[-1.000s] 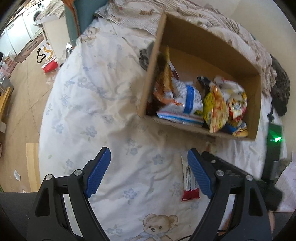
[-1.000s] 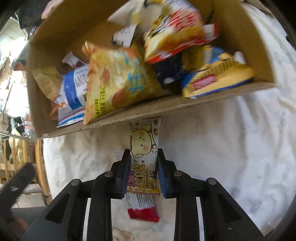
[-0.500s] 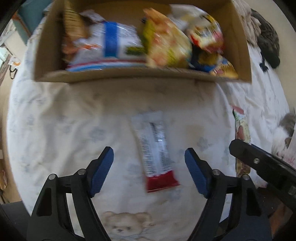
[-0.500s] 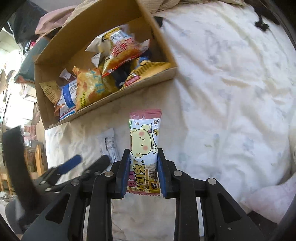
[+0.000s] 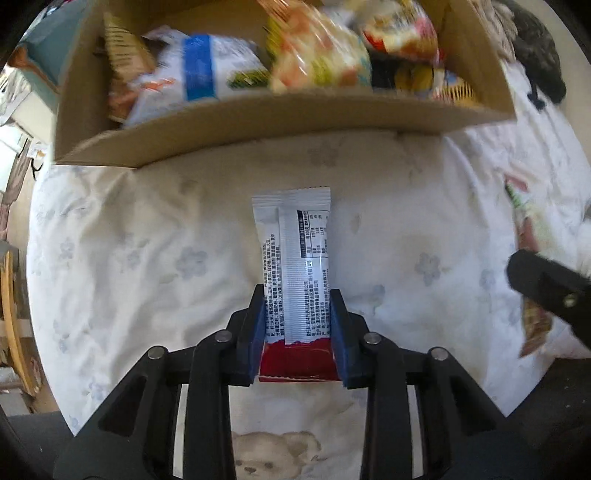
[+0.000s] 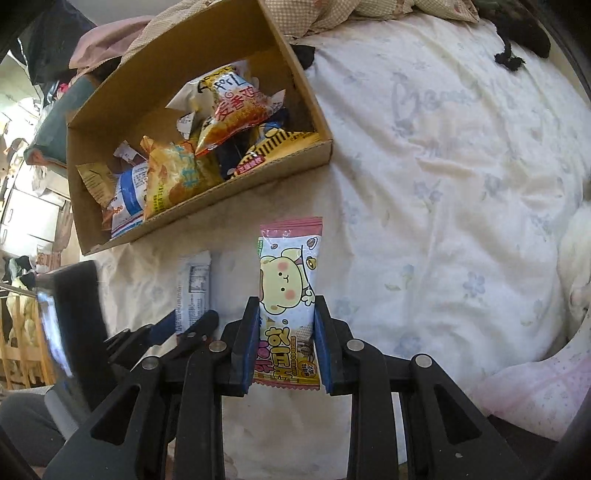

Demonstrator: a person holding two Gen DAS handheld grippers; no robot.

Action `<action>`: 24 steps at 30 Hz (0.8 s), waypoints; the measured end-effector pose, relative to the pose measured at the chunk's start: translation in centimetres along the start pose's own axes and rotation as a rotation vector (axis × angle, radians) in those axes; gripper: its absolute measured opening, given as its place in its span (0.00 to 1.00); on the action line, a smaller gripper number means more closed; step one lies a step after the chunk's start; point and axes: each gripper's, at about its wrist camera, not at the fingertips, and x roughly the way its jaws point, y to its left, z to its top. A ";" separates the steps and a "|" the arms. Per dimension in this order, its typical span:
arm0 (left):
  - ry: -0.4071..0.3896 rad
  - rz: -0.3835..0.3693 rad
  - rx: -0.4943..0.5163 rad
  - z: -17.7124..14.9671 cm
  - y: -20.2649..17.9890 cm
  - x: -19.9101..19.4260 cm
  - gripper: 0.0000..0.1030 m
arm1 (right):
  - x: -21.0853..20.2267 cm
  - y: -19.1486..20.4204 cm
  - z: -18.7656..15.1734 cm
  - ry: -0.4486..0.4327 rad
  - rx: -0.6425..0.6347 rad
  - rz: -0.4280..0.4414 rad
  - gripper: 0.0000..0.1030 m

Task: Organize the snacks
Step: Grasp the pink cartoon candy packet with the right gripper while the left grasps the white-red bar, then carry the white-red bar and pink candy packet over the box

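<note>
A white and red snack bar (image 5: 291, 236) lies printed side up on the flowered bedsheet, in front of the cardboard box (image 5: 280, 122). My left gripper (image 5: 297, 295) is closing on its red end, and both blue pads press its edges. My right gripper (image 6: 286, 302) is shut on a pink bear-print snack packet (image 6: 288, 273), held above the sheet to the right of the box (image 6: 221, 199). In the right wrist view the white bar (image 6: 194, 284) and my left gripper (image 6: 188, 325) show just left of the bear packet.
Several snack bags (image 6: 173, 177) fill the box. Rumpled bedding (image 6: 332, 11) lies behind it, and a dark cloth (image 6: 517, 40) sits at the far right. Something white and furry (image 6: 576, 266) is at the sheet's right edge. Floor and furniture (image 6: 22, 221) show on the left.
My left gripper swung over the white and red bar, came down and shut on it. My right gripper drew back from the box with the bear packet, then held still.
</note>
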 end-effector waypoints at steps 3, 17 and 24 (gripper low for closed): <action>-0.012 -0.003 -0.021 -0.3 0.9 -1.0 0.27 | -0.1 0.7 0.1 -0.009 -0.018 0.005 0.28; -0.115 0.024 -0.104 -2.3 4.6 -8.2 0.27 | -1.7 3.9 -0.7 -0.061 -0.105 0.059 0.28; -0.210 0.040 -0.109 -3.1 6.5 -12.2 0.27 | -4.0 4.1 -0.8 -0.130 -0.113 0.142 0.28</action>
